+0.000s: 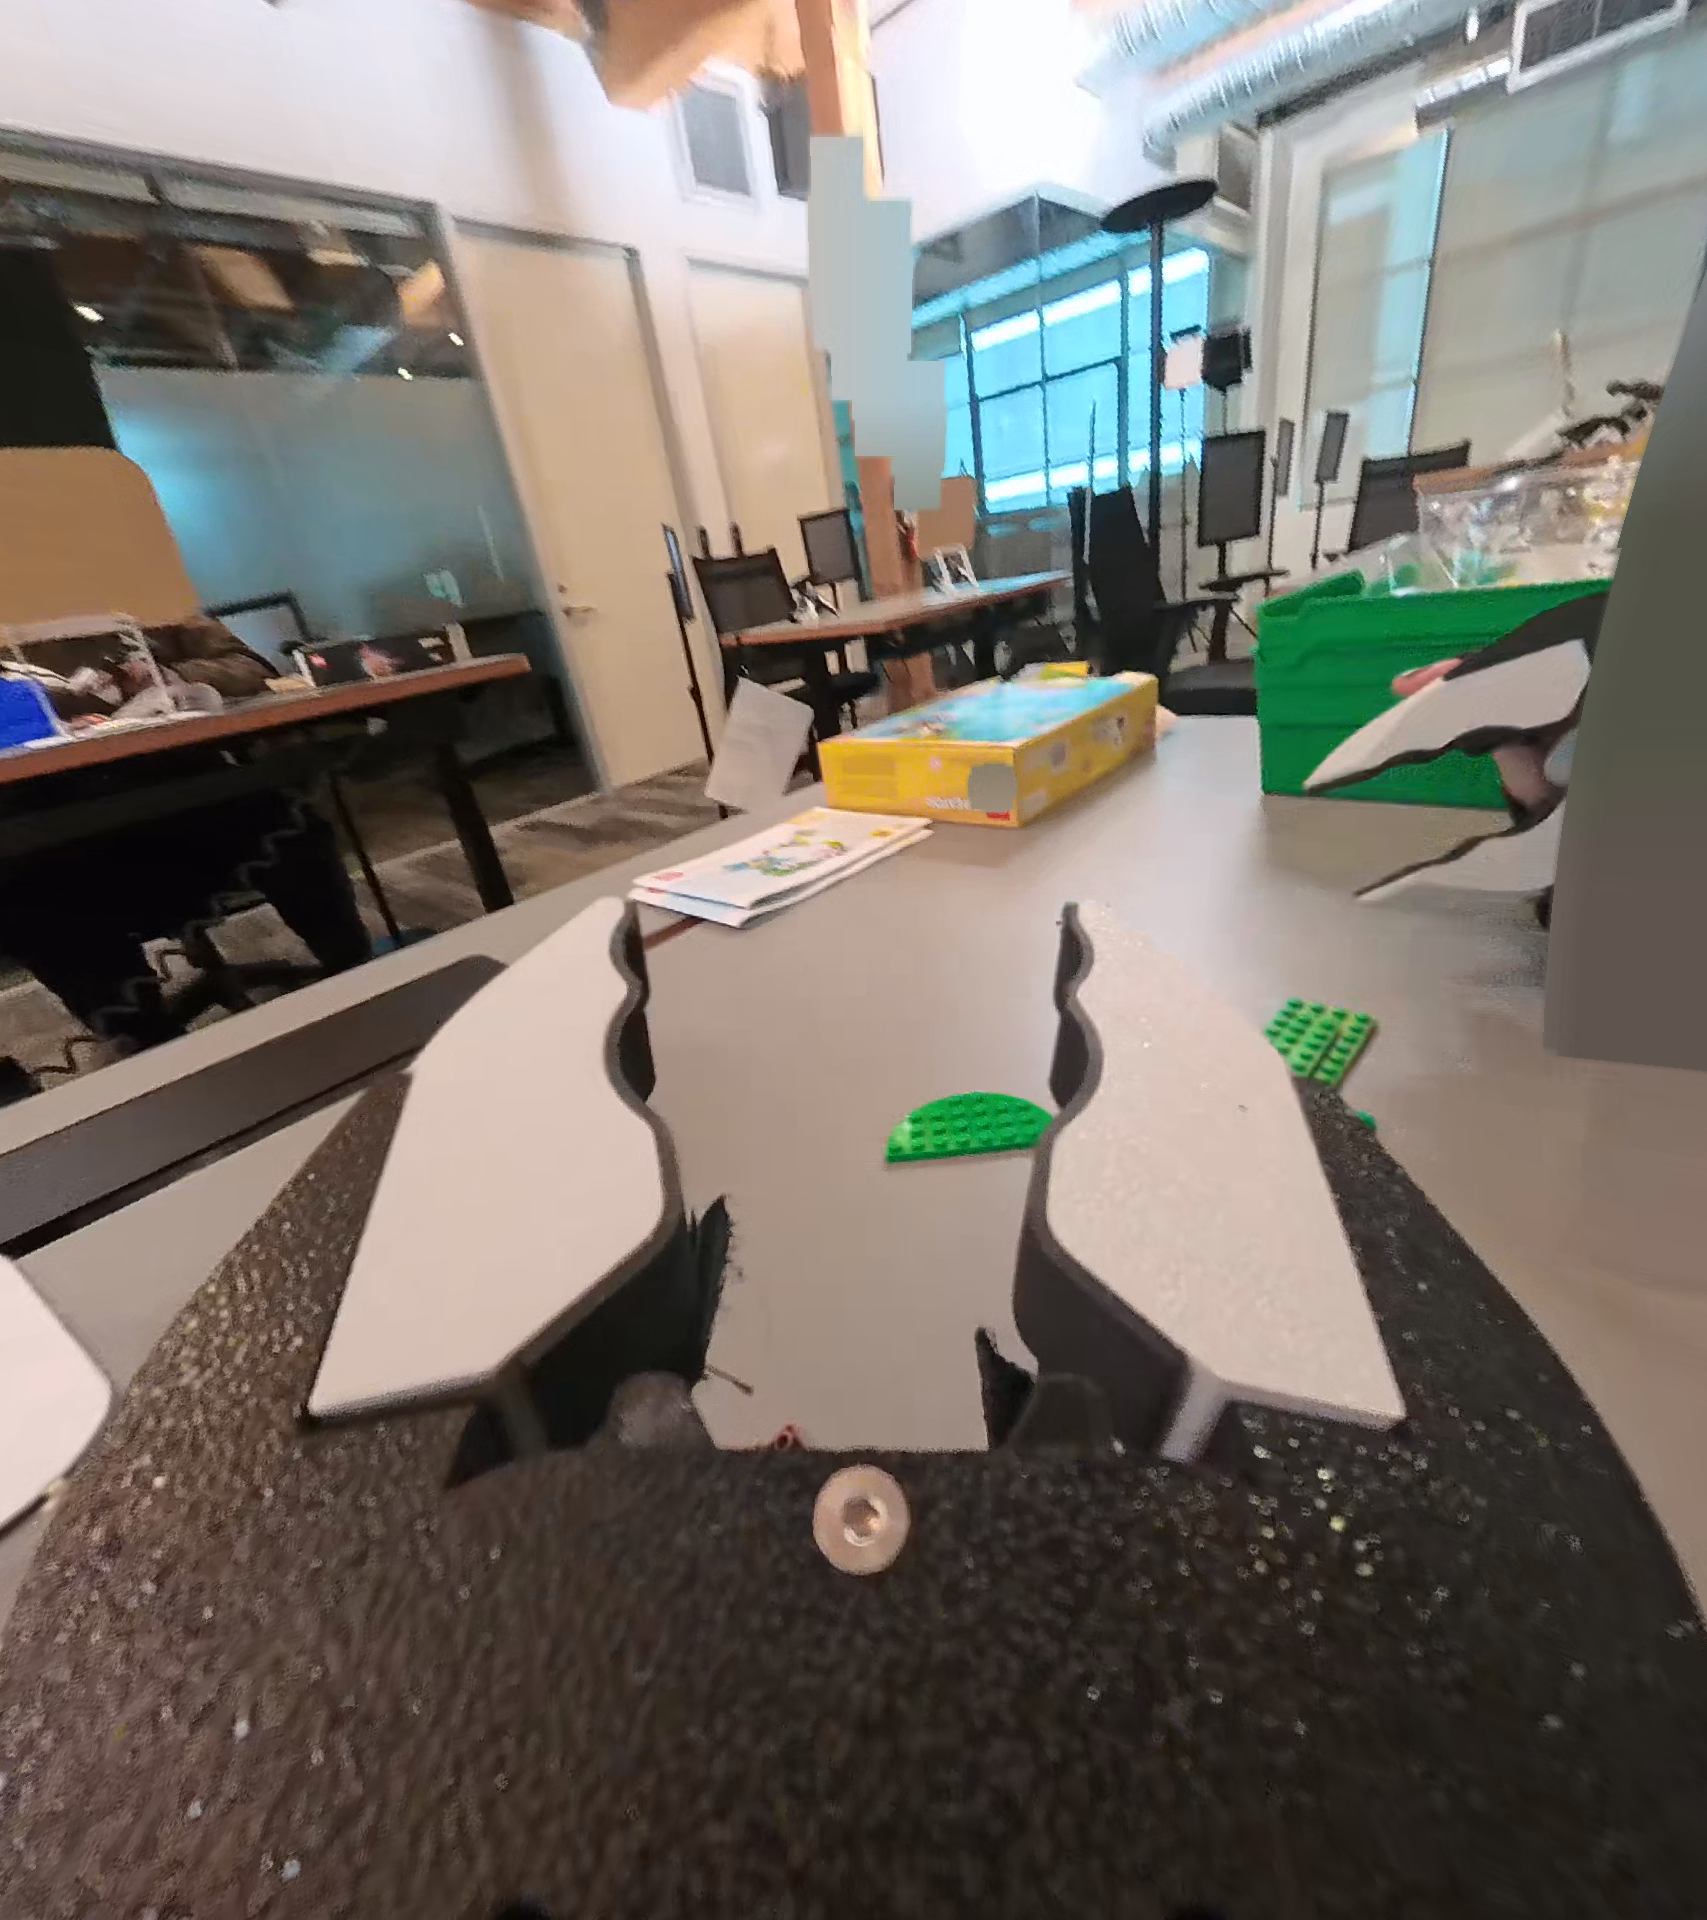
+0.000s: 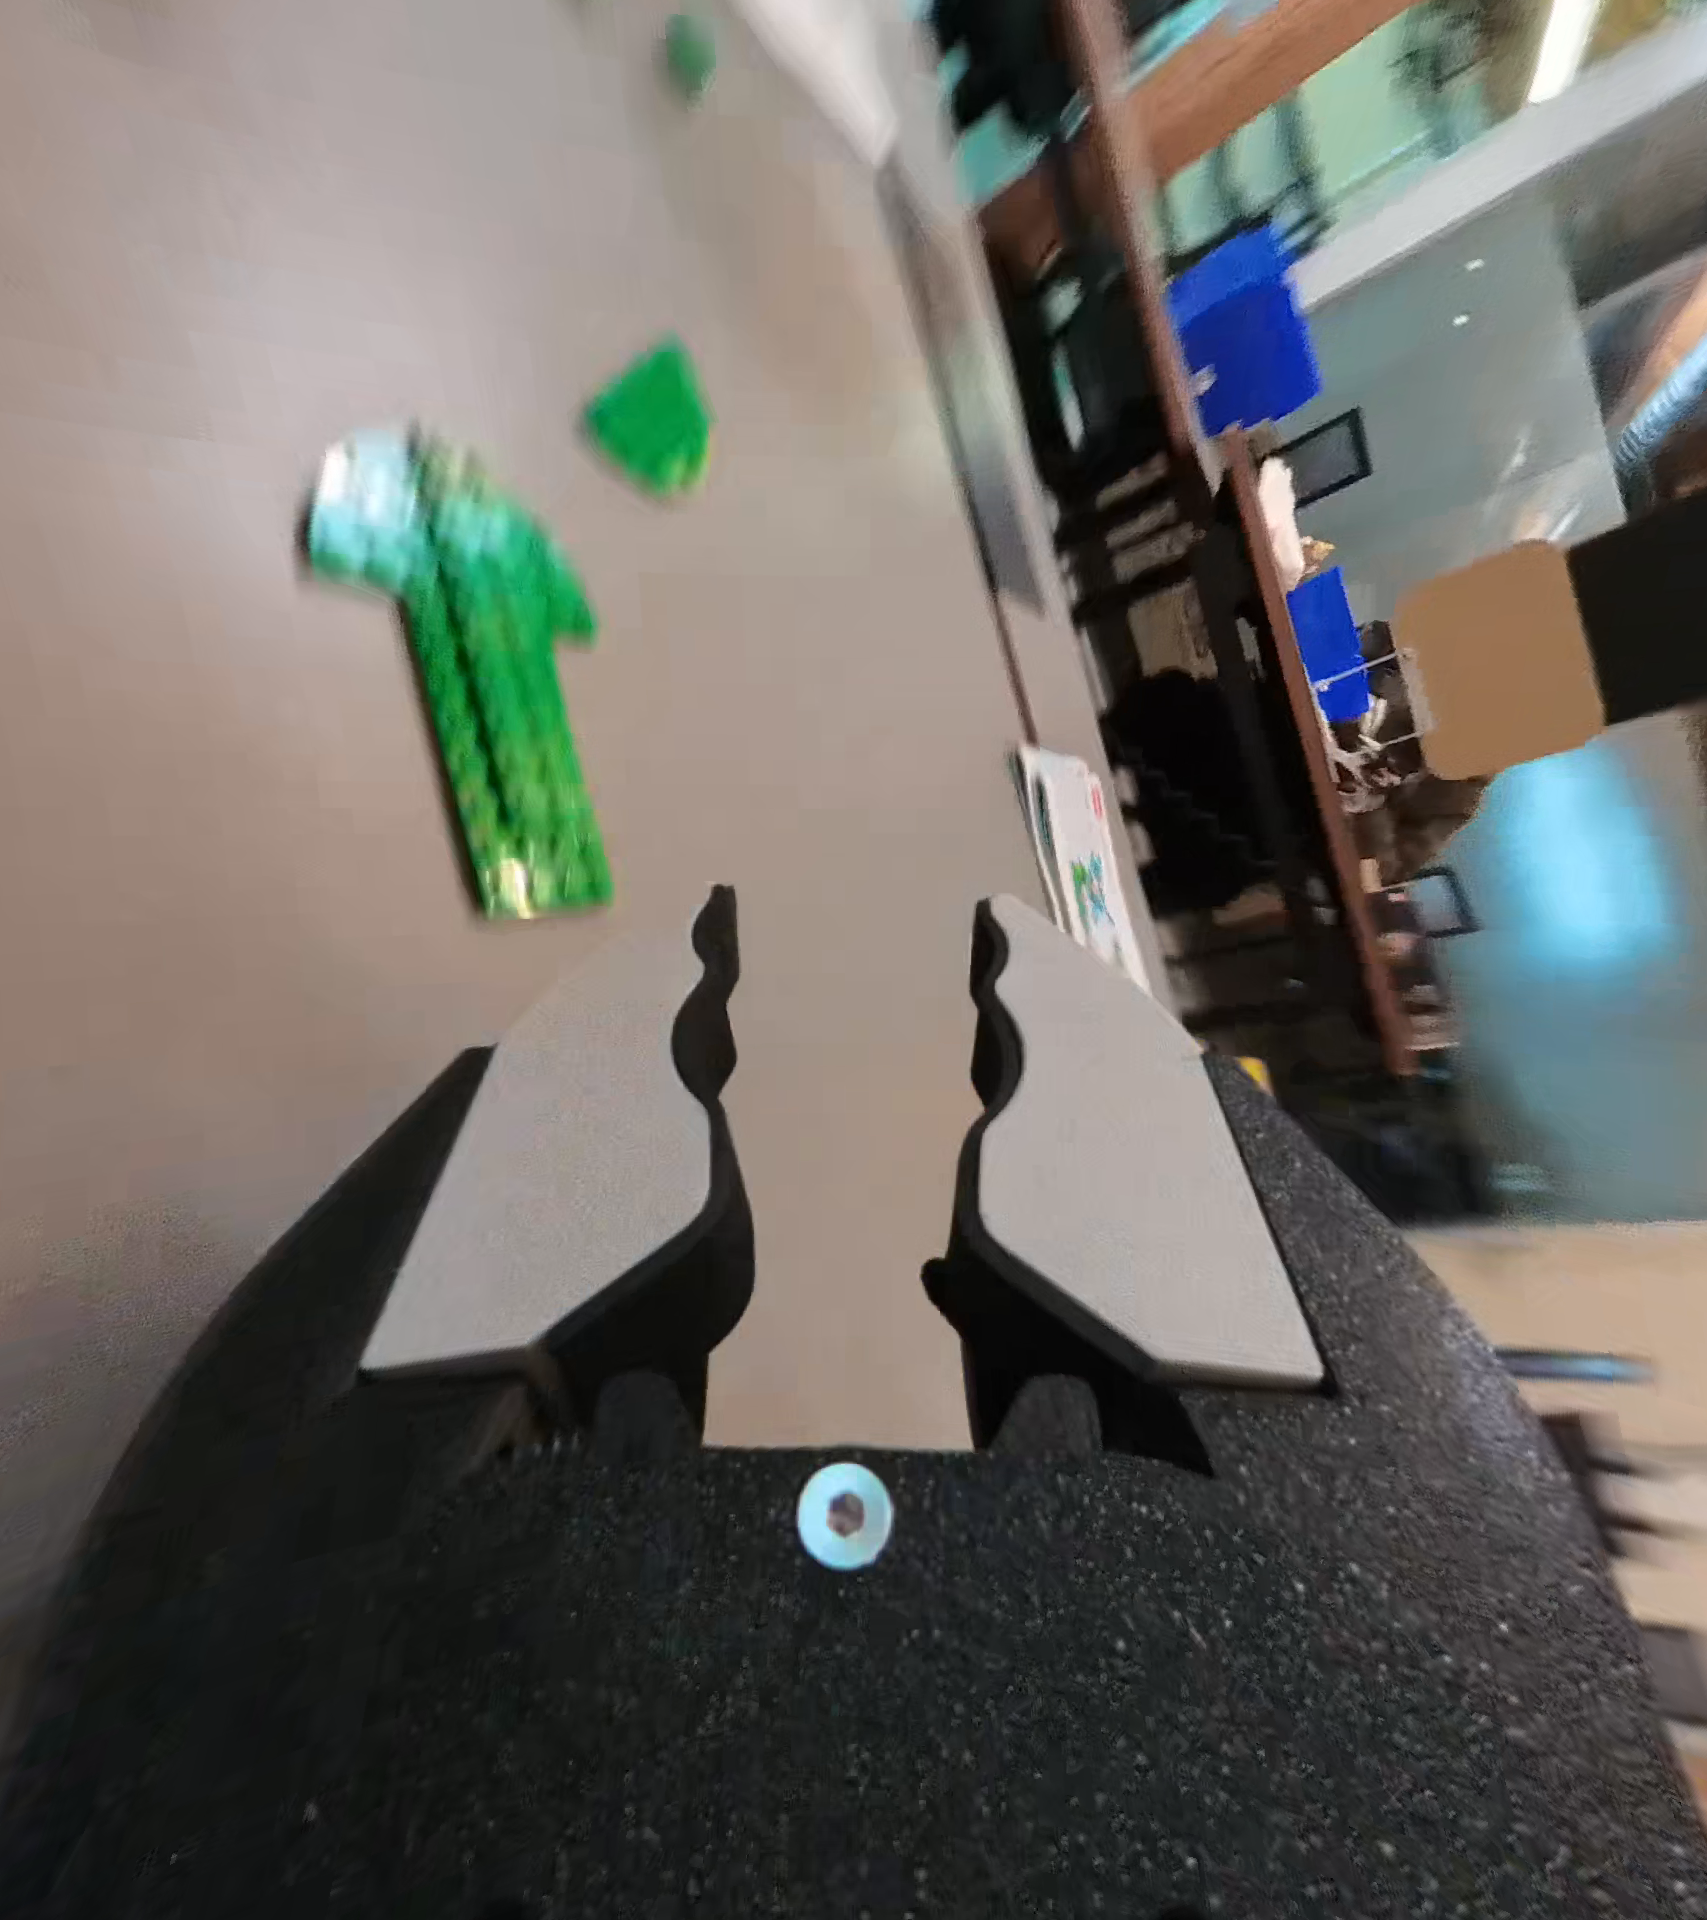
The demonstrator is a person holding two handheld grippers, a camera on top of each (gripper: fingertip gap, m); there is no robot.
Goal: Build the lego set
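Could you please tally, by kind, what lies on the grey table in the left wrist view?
Green flat plates, ahead of the gripper: 2, half-round plate, rectangular plate
Instruction booklets: 1
Yellow boxes: 1
Green bins: 1
Total: 5

Both wrist views overlook the grey table [image 1: 984, 935].

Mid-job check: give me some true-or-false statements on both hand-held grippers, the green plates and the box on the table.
1. The left hand-held gripper is open and empty. True.
2. The half-round green plate is clamped in it. False: it lies flat on the table.
3. The yellow box lies beyond the booklets. True.
4. The right hand-held gripper holds the long green plate assembly. False: it is open and empty; the assembly lies on the table.
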